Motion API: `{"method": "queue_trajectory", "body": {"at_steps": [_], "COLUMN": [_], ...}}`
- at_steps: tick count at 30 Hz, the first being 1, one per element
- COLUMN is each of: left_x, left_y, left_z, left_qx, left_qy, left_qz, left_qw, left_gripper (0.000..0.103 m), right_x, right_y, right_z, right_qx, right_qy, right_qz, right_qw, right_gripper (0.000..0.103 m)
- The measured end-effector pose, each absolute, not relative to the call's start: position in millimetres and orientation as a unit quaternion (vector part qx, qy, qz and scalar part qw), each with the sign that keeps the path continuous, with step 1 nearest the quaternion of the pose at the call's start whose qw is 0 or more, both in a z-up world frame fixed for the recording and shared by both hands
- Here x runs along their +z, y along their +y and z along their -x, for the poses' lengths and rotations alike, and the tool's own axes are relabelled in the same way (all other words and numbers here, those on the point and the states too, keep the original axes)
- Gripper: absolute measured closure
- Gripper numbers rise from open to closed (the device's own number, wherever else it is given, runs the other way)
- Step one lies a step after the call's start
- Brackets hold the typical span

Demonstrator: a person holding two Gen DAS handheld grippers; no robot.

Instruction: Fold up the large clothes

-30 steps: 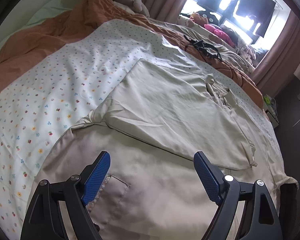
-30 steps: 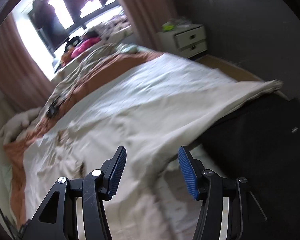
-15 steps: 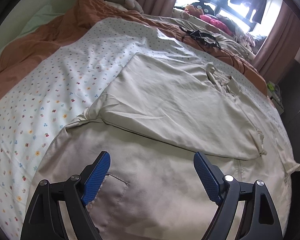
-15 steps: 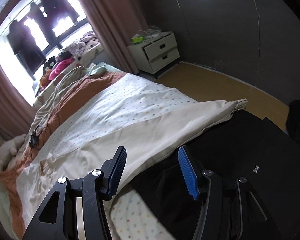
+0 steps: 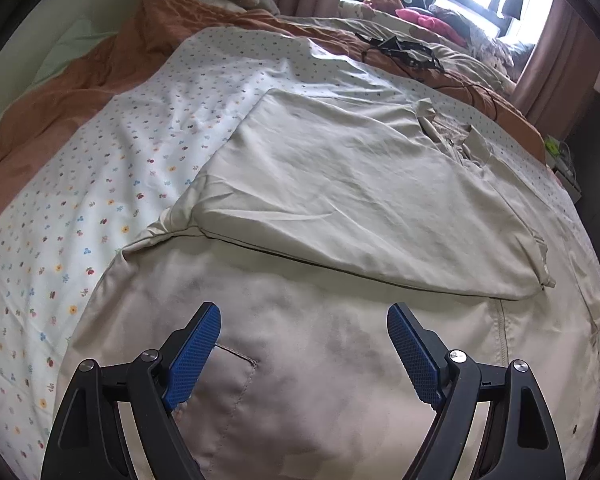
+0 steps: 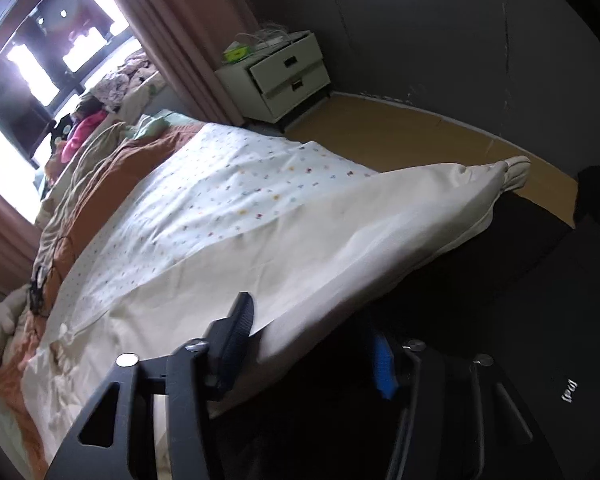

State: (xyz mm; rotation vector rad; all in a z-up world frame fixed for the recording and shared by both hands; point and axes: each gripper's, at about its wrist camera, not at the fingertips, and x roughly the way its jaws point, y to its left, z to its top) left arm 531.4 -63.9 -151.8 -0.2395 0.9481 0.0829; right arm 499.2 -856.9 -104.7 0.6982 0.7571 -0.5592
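Observation:
A large beige pair of trousers point(image 5: 340, 208) lies spread on the bed, one leg folded across the other; a back pocket point(image 5: 228, 396) shows near my left gripper. My left gripper point(image 5: 304, 354) is open and empty, hovering just above the seat of the garment. In the right wrist view the beige garment point(image 6: 340, 236) runs along the bed's edge to a bunched cuff point(image 6: 514, 168). My right gripper point(image 6: 314, 344) is open at that edge, its left finger over the cloth and its right finger over dark fabric below.
A white flowered sheet point(image 5: 112, 168) and an orange quilt point(image 5: 80, 80) cover the bed. Black cables point(image 5: 400, 48) lie near the far side. A white bedside drawer unit point(image 6: 280, 76) stands by the curtain. Dark clothing point(image 6: 520, 320) fills the right foreground.
My right gripper has swung right and down to the garment's hanging edge. My left gripper has stayed open above the trousers, its view shifting slightly.

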Motion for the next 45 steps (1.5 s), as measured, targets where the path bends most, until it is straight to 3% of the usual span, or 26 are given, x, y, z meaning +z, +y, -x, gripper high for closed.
{"method": "queue_trajectory", "body": {"at_steps": [1,4,15,24,34,45], "left_x": [-151,-150,-133,-124,-122,-121], "left_y": [-63,-61,-50,-35,-17,-11], "left_z": [-531,-531,-526,-523,-517,-519], "left_qx": [0.041,0.043,0.039,0.021,0.013,-0.009], "left_qy": [0.455,0.453,0.430,0.415,0.406,0.410], "left_qz": [0.117,0.126,0.133,0.188,0.251,0.290], "left_qw": [0.882,0.881,0.892,0.890,0.879,0.864], "left_gripper": [0.017,0.017,0.017,0.017,0.017,0.017], "right_x": [-104,-87,44,94,69,-52], "right_y": [-858,-850,-754,-634,-496,-379], "right_z": [-499,-498,-511,-535,-573,-604], "right_qx": [-0.262,-0.260,-0.178,-0.093,-0.017,0.010], "right_qy": [0.355,0.341,0.277,0.271,0.299,0.382], "right_qz": [-0.333,-0.308,-0.220,-0.174,-0.124,-0.103], "right_qw": [0.833,0.849,0.918,0.942,0.946,0.918], "right_gripper": [0.093,0.096,0.097,0.097,0.098,0.098]}}
